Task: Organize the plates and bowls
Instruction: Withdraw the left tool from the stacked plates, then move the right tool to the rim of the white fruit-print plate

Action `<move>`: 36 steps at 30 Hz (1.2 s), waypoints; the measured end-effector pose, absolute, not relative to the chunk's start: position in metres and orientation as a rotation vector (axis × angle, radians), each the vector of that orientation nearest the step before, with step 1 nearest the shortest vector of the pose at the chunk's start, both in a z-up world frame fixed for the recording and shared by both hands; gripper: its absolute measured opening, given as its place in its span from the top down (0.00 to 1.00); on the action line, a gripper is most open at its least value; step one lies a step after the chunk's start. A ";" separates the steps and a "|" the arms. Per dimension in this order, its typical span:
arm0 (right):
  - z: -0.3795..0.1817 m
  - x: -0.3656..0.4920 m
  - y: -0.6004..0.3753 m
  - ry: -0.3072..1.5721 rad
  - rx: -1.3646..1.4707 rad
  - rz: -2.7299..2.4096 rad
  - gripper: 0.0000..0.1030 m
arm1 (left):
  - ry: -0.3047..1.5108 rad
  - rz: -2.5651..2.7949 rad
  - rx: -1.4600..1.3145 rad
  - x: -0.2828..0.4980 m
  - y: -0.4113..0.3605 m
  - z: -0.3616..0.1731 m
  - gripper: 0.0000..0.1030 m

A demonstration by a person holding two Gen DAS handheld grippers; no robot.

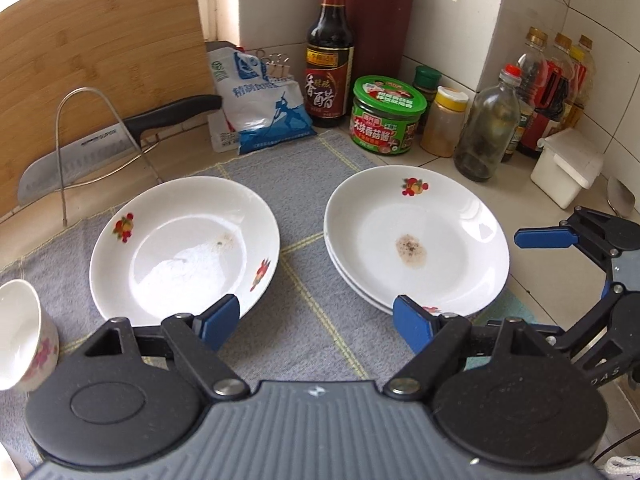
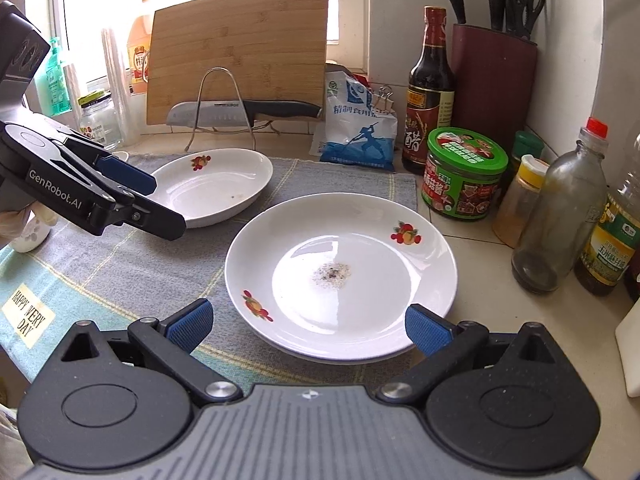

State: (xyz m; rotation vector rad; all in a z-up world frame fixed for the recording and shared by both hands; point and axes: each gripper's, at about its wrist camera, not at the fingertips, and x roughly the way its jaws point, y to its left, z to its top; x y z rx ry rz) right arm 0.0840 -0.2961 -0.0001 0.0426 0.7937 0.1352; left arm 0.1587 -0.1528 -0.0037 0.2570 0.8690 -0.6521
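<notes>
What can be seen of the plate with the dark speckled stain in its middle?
The stained plate is round, shallow, glossy white, seemingly ceramic, with fruit decals on its rim. A brownish, pepper-like smear sits at its centre. It lies upright, nested on a second white plate whose edge shows beneath it, on the grey checked mat. The right gripper stands open at its near edge, not touching.

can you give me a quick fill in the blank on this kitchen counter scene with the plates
1. The right-hand plate rests on top of another ____.
2. The jar beside the vinegar bottle has a ____ lid.
3. The knife rests in a wire rack in front of a wooden ____.
4. Both plates sit on a grey ____.

Missing words: plate; green; cutting board; mat
</notes>
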 end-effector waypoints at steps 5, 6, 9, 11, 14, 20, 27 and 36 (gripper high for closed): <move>0.006 0.087 -0.275 0.800 0.007 0.155 0.00 | 0.875 -0.601 0.211 0.156 -0.131 -0.011 0.19; 0.006 0.088 -0.272 0.802 0.002 0.158 0.00 | 0.876 -0.596 0.204 0.155 -0.127 -0.013 0.19; 0.006 0.091 -0.264 0.813 -0.011 0.147 0.00 | 0.885 -0.579 0.182 0.155 -0.118 -0.018 0.19; 0.006 0.094 -0.258 0.818 -0.011 0.139 0.00 | 0.884 -0.562 0.174 0.155 -0.110 -0.023 0.19; 0.006 0.099 -0.248 0.830 -0.012 0.136 0.00 | 0.887 -0.537 0.163 0.158 -0.100 -0.029 0.19; 0.004 0.109 -0.228 0.854 -0.030 0.119 0.00 | 0.871 -0.481 0.225 0.172 -0.084 -0.048 0.19; 0.010 0.117 -0.207 0.873 -0.044 0.066 0.00 | 0.853 -0.501 0.257 0.193 -0.076 -0.067 0.19; 0.016 0.113 -0.193 0.879 -0.058 0.004 0.00 | 0.829 -0.553 0.268 0.215 -0.080 -0.079 0.07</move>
